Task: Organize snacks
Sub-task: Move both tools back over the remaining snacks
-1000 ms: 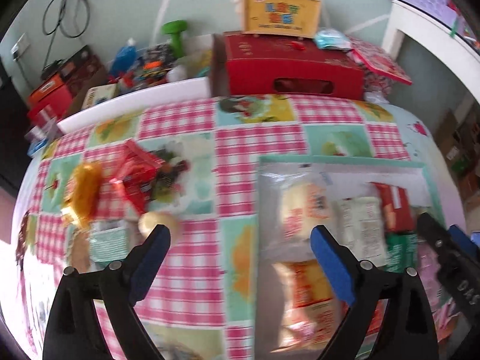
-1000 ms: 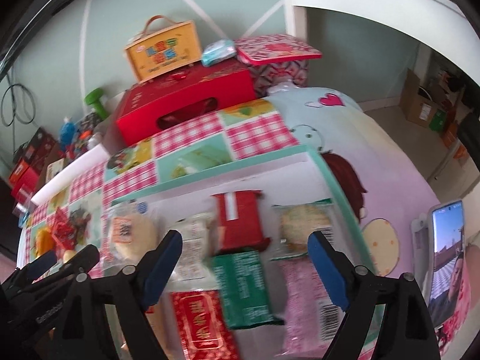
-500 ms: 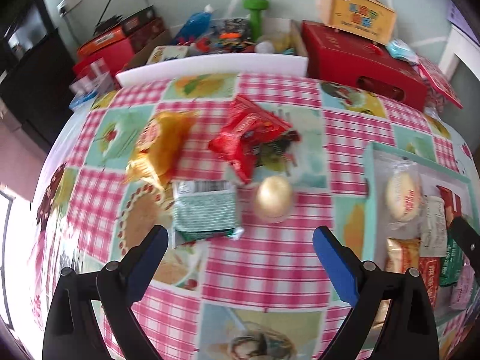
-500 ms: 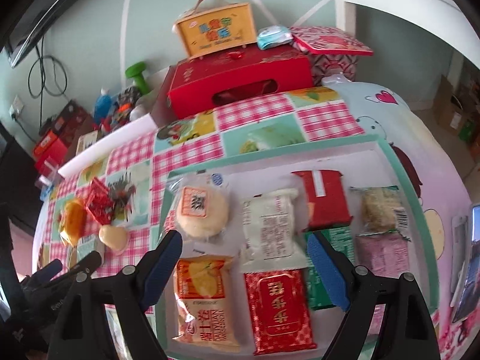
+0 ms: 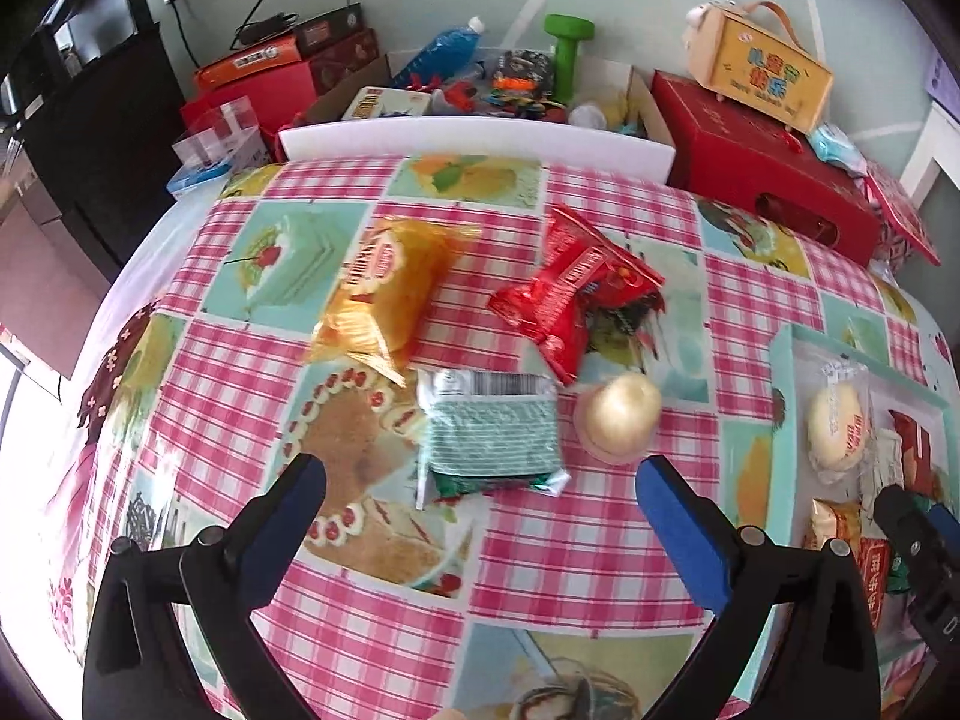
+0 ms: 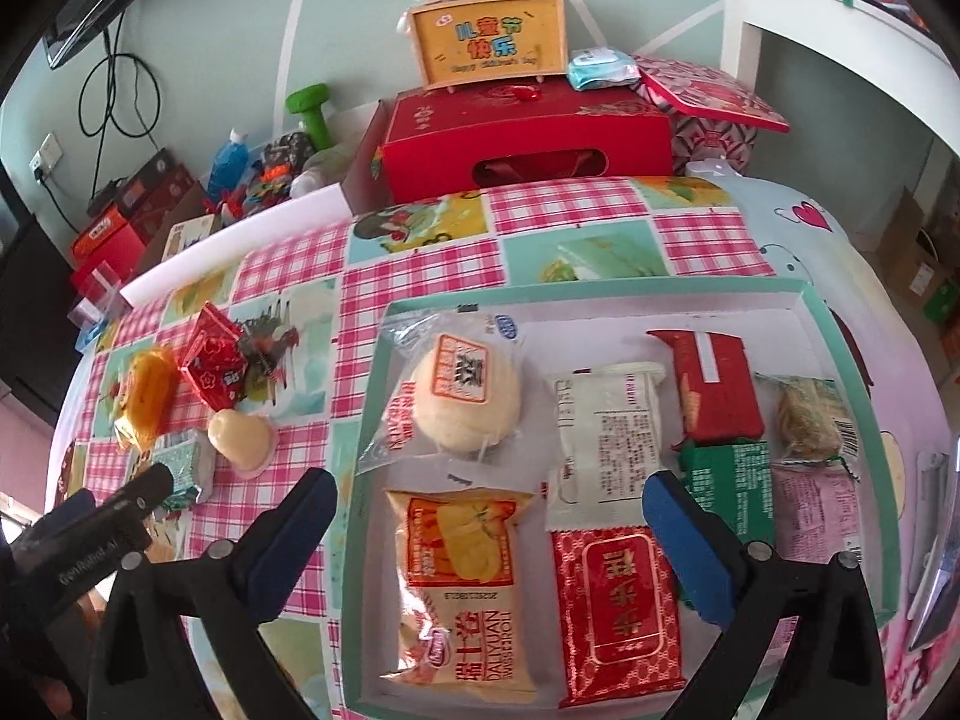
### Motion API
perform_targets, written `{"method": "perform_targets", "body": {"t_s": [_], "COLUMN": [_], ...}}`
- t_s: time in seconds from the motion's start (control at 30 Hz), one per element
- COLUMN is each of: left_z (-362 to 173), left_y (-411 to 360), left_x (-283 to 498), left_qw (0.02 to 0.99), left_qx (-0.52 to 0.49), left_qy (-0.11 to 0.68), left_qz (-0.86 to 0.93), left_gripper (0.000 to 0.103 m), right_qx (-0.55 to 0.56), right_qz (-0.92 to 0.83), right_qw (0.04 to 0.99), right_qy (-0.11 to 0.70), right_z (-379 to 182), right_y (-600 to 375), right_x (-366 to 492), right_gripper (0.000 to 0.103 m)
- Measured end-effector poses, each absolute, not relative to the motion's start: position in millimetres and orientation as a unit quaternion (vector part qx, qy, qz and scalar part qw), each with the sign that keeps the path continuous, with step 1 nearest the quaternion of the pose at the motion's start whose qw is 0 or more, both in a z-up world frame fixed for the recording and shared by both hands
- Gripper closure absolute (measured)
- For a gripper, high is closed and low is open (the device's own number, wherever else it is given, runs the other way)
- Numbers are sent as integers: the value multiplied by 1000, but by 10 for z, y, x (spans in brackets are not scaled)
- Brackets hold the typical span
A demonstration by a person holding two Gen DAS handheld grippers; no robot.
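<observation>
My left gripper (image 5: 480,510) is open and empty above the checked tablecloth, just in front of a green striped packet (image 5: 489,435). Beyond it lie a round golden snack (image 5: 621,420), a red packet (image 5: 570,291) and an orange packet (image 5: 390,294). My right gripper (image 6: 486,522) is open and empty over the teal-rimmed tray (image 6: 600,289), which holds several packets, among them a round bun (image 6: 462,399), a white packet (image 6: 606,426) and a red packet (image 6: 618,600). The tray's left edge shows in the left wrist view (image 5: 786,360).
A big red box (image 6: 528,138) with a yellow carry case (image 6: 489,45) on it stands at the table's far edge. A cardboard box of clutter with a green dumbbell (image 5: 567,51) sits behind a white board (image 5: 474,141). A phone (image 6: 930,540) lies right of the tray.
My left gripper has swung left, from over the tray to the loose snacks on the cloth. My right gripper has pulled back and left, now showing the whole tray.
</observation>
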State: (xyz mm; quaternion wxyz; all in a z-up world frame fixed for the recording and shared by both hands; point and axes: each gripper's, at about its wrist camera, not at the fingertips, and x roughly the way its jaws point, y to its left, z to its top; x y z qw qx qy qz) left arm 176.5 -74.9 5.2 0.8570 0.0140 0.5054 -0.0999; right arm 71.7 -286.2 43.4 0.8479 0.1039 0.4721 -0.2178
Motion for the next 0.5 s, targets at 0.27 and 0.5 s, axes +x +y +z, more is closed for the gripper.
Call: {"method": "perform_targets", "body": {"t_s": [0.27,0.5], "left_z": [95,75], "left_y": [-509,-328], "left_x": [1882,1990], "left_qw": [868,863], "left_qx": [-2,-19], "left_qy": [490,496], "left_qz": [-82,-88], "left_gripper": [0,0], "right_qx": [82,58], "right_qz": [-193,-156], "right_qw": [853,863], "right_qy": [477,477], "right_z": [362,311], "right_y": [-2619,-2322], "right_x": [839,983], "right_gripper": [0,0]}}
